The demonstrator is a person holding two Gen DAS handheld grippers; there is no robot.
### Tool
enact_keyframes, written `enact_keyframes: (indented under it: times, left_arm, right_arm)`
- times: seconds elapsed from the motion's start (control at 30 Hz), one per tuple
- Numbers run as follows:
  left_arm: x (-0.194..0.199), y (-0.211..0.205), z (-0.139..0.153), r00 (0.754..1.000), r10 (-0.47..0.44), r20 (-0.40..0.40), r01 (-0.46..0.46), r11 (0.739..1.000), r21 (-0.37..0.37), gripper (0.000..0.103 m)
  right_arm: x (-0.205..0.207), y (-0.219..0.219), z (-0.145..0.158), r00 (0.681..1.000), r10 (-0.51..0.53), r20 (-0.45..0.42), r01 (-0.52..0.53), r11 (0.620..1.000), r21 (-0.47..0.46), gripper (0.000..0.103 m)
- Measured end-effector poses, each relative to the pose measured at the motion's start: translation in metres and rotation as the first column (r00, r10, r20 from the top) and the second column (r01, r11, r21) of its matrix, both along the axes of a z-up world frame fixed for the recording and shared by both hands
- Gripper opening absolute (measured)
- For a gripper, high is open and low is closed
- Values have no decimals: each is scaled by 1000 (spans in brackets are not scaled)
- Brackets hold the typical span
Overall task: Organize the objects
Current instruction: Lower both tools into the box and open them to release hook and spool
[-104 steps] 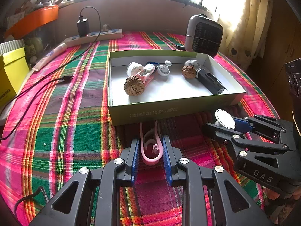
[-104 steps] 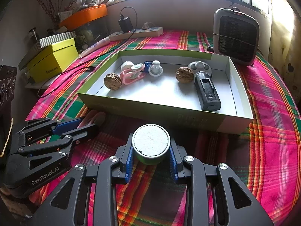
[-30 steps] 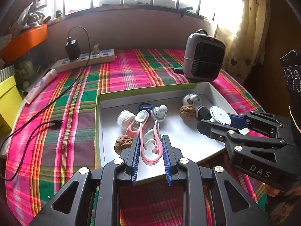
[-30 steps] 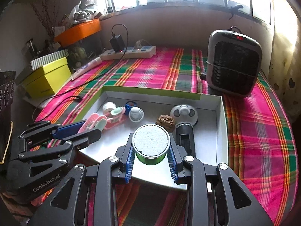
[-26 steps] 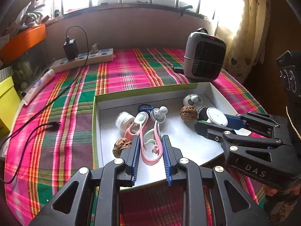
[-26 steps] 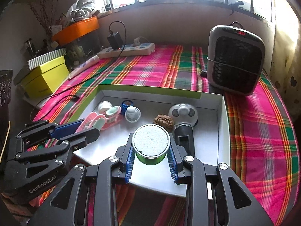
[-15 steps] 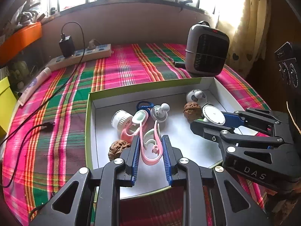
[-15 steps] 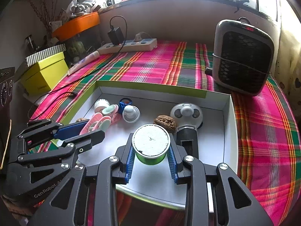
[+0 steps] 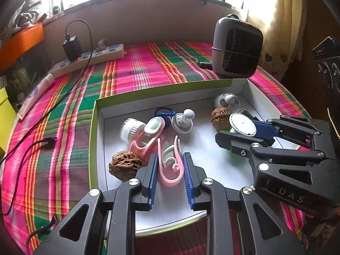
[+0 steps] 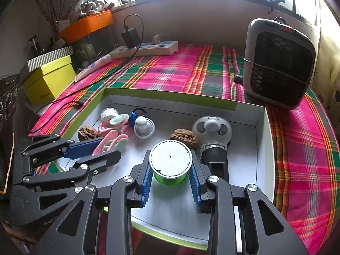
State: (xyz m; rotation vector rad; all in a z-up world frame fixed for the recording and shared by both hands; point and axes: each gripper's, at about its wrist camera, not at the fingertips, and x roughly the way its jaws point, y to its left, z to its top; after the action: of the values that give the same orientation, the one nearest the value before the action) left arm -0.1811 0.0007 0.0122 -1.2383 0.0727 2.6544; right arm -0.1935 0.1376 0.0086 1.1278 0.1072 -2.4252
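My left gripper (image 9: 170, 165) is shut on a pink and mint clip (image 9: 170, 165), held over the near left part of a shallow green-rimmed box (image 9: 161, 89). The right gripper (image 10: 170, 170) is shut on a small green tin with a white lid (image 10: 170, 159), held over the box (image 10: 170, 97) near its middle. In the left wrist view the right gripper (image 9: 235, 131) with the tin (image 9: 242, 124) hangs to the right. In the right wrist view the left gripper (image 10: 106, 146) sits low on the left. The box holds two walnuts (image 9: 125, 166), a pink clip (image 9: 146, 138), a white knob (image 9: 182, 121) and a small fan (image 10: 212, 129).
A grey heater (image 10: 278, 65) stands behind the box at the right. A power strip with a charger (image 9: 89, 56) lies at the back, its cable (image 9: 36, 146) trailing over the plaid cloth on the left. A yellow box (image 10: 48, 78) sits at the far left.
Both grippers have come forward and lower over the box with their loads; the box and its contents look larger and nearer. Neither grip has altered.
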Motion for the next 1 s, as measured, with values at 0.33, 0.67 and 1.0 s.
enact_keyframes:
  times: [0.33,0.67,1.0]
  left_arm:
    - [-1,0,0,1000,-1,2,1,1000,3,22]
    - [-1,1,0,1000,-1,2,1,1000,3,22]
    - [-1,1,0,1000,1,4,-1,1000,1,22]
  right_arm:
    - [0,-3,-3,1000,15,-3,-15,1000,13,33]
    - [0,-2,-3,1000,6,-4,-6,1000,22,33]
    - [1,-1,-3,1000,4,-1,-4,1000,14,33]
